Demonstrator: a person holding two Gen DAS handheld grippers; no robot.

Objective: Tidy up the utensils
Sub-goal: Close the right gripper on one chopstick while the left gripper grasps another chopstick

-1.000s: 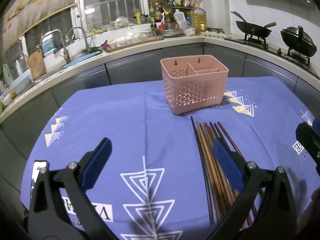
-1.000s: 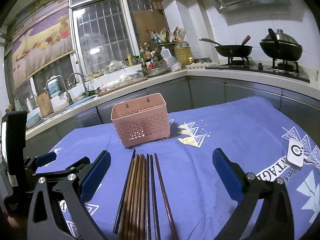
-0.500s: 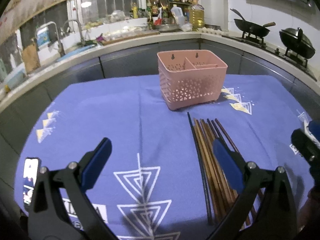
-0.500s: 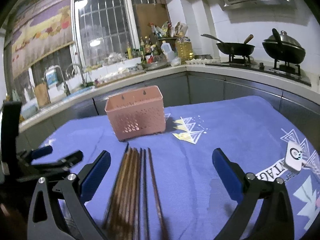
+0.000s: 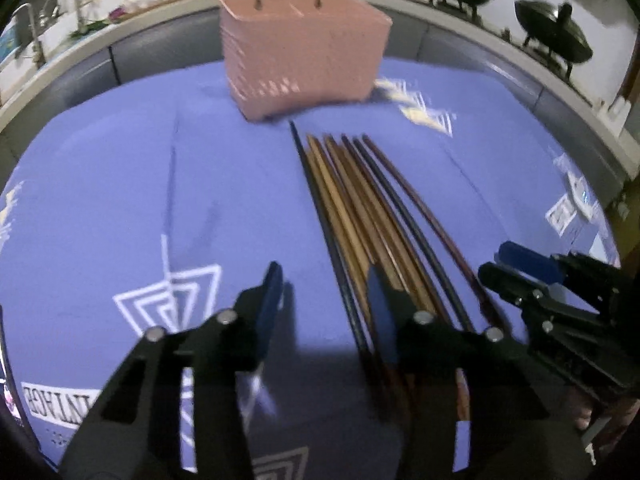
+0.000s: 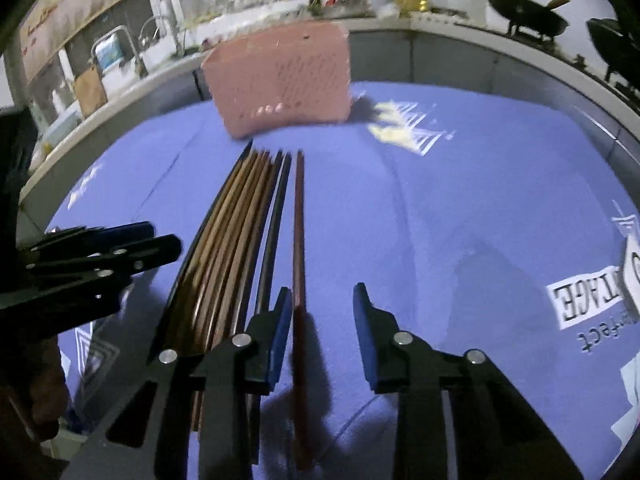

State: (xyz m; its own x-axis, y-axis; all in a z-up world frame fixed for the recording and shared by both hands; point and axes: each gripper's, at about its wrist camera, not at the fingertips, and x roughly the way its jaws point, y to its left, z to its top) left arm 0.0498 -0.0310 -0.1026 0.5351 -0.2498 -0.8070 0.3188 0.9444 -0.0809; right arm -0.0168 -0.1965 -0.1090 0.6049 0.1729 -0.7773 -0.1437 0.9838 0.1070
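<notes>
A pink slotted basket (image 5: 304,52) (image 6: 280,80) stands on the blue cloth at the far side. Several chopsticks (image 5: 360,200) (image 6: 240,220) lie side by side in front of it, running toward me. My left gripper (image 5: 325,280) hangs low over their near ends, jaws closing. The outer black chopstick (image 5: 320,208) passes between its fingers and no pad presses on it. My right gripper (image 6: 323,300) is also closing, with the outer reddish chopstick (image 6: 298,220) between its fingers, close to the left pad (image 6: 282,320). Each gripper shows in the other's view (image 5: 520,268) (image 6: 120,248).
The blue patterned tablecloth (image 5: 120,180) covers the table. A white remote-like device (image 6: 632,264) lies near the right edge. Behind the table runs a curved counter with a sink (image 5: 36,20) at left and woks (image 5: 552,36) on a stove at right.
Both grippers have dropped toward the cloth and tipped downward. Their jaws have narrowed from wide open, each now straddling one outer chopstick.
</notes>
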